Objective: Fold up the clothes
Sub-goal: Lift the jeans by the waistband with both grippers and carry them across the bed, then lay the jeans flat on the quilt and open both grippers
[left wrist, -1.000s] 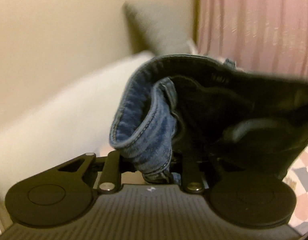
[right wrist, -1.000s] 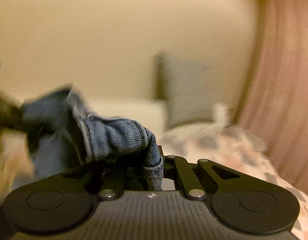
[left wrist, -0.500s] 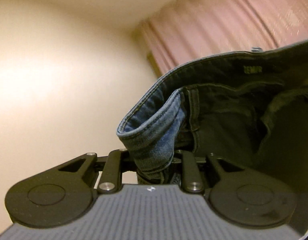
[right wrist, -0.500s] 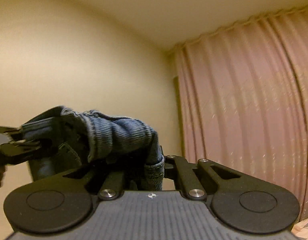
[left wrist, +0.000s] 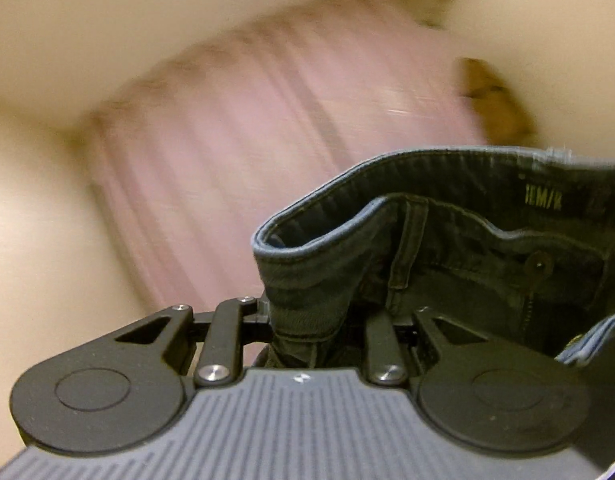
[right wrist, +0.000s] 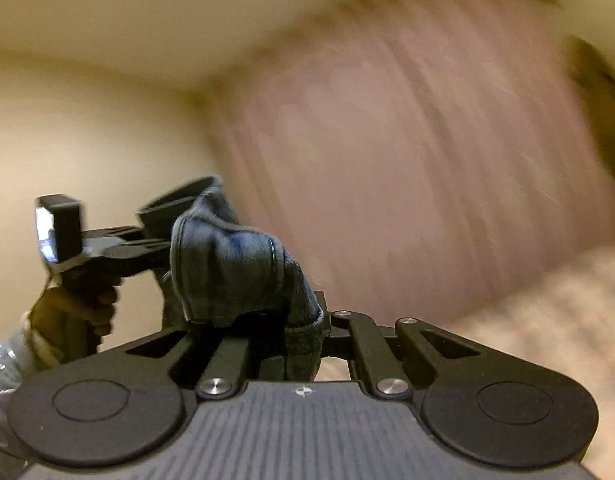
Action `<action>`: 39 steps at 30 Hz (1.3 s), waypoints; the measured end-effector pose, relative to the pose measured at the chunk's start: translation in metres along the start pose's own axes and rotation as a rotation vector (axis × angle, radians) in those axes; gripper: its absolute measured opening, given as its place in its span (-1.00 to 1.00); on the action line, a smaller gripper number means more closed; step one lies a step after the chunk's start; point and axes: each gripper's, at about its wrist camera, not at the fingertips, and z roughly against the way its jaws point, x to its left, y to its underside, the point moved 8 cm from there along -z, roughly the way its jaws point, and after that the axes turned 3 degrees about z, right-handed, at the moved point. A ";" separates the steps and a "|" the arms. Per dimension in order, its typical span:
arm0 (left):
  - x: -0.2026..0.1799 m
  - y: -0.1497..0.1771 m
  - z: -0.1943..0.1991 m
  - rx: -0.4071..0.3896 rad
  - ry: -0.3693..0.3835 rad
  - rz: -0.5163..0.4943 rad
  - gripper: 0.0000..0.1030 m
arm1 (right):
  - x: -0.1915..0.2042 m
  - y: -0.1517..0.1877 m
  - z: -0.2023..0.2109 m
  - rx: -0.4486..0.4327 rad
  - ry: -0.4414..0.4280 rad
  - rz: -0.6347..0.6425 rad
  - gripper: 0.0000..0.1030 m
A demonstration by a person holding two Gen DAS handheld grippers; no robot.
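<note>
Both the left tongs [left wrist: 307, 320] and right tongs [right wrist: 303, 332] pinch the jeans [left wrist: 447, 248] at the waistband, a thick, sturdy hold for heavy, floppy denim.

Jeans [left wrist: 447, 248]: dark blue denim, woven, stitched seams; both grippers [left wrist: 307, 332] [right wrist: 303, 340]: matt black plastic, ribbed grey housing, shiny metal pins; curtain [left wrist: 227, 128]: pink pleated cloth, blurred.

Both grippers are pointing upward, each squeezing tight on cloth: the left gripper [left wrist: 307, 328] and the right gripper [right wrist: 303, 332]. A hand [right wrist: 73, 312] is holding the left one.
</note>
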 end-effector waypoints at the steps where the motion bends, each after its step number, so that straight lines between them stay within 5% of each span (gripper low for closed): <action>1: -0.045 0.003 -0.006 0.023 0.074 -0.002 -0.61 | -0.037 0.023 0.022 0.047 0.074 -0.082 -0.88; 4: -0.187 0.008 -0.036 0.140 0.295 -0.010 -0.62 | -0.128 0.089 0.096 0.140 0.253 -0.295 -0.87; 10: -0.453 0.016 -0.060 0.249 0.606 -0.162 -0.63 | -0.227 0.165 0.231 0.159 0.580 -0.428 -0.87; 13: -0.539 0.040 -0.056 0.297 0.728 -0.233 -0.63 | -0.277 0.175 0.278 0.157 0.697 -0.538 -0.87; 18: -0.622 0.066 -0.033 0.270 0.860 -0.390 -0.63 | -0.329 0.201 0.325 0.104 0.795 -0.676 -0.87; 23: -0.657 0.134 -0.012 0.251 0.889 -0.423 -0.63 | -0.367 0.213 0.324 0.088 0.807 -0.725 -0.88; 27: -0.718 0.128 -0.040 0.271 0.871 -0.473 -0.63 | -0.418 0.189 0.296 0.123 0.761 -0.750 -0.88; 34: -0.832 0.111 -0.104 0.335 0.793 -0.485 -0.60 | -0.565 0.180 0.289 0.237 0.758 -0.781 -0.83; 35: -0.850 0.116 -0.114 0.362 0.785 -0.515 -0.55 | -0.586 0.187 0.286 0.282 0.791 -0.795 -0.77; 37: -0.879 0.132 -0.130 0.424 0.775 -0.612 -0.08 | -0.619 0.203 0.281 0.389 0.892 -0.792 -0.31; 38: -0.884 0.136 -0.137 0.419 0.760 -0.644 0.19 | -0.628 0.206 0.279 0.436 0.942 -0.746 -0.29; 39: -0.884 0.135 -0.140 0.396 0.767 -0.657 0.21 | -0.632 0.208 0.280 0.464 0.978 -0.704 -0.09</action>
